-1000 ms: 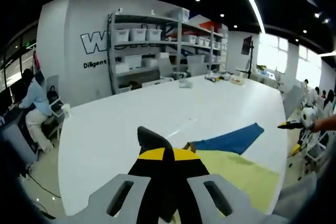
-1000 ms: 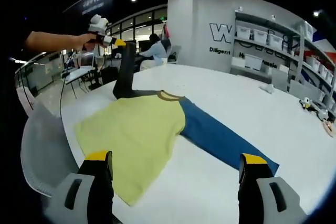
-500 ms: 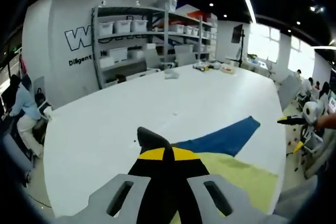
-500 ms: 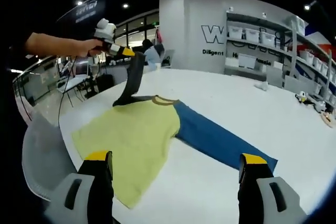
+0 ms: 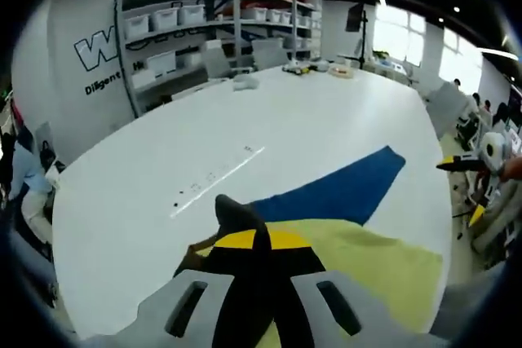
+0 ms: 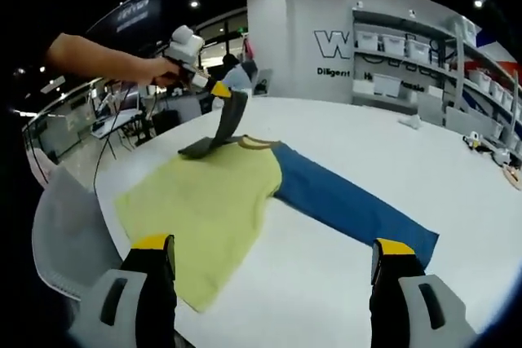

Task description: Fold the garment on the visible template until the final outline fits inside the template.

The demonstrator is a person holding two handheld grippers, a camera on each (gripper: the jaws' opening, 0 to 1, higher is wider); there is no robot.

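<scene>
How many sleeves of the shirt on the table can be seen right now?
2. The blue sleeve lies flat, stretched out across the white table. The dark sleeve is lifted off the table, pinched in the left gripper.

Matt cloth garment (image 6: 220,193), smooth, seemingly glossy table (image 6: 326,275)

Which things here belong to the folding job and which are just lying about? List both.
Job:
- garment, yellow body with blue sleeve
- dark sleeve, clamped in the left gripper
- right gripper, open above the table

Lying about:
- shelving with bins
- small items at the table's far end
- seated person
</scene>
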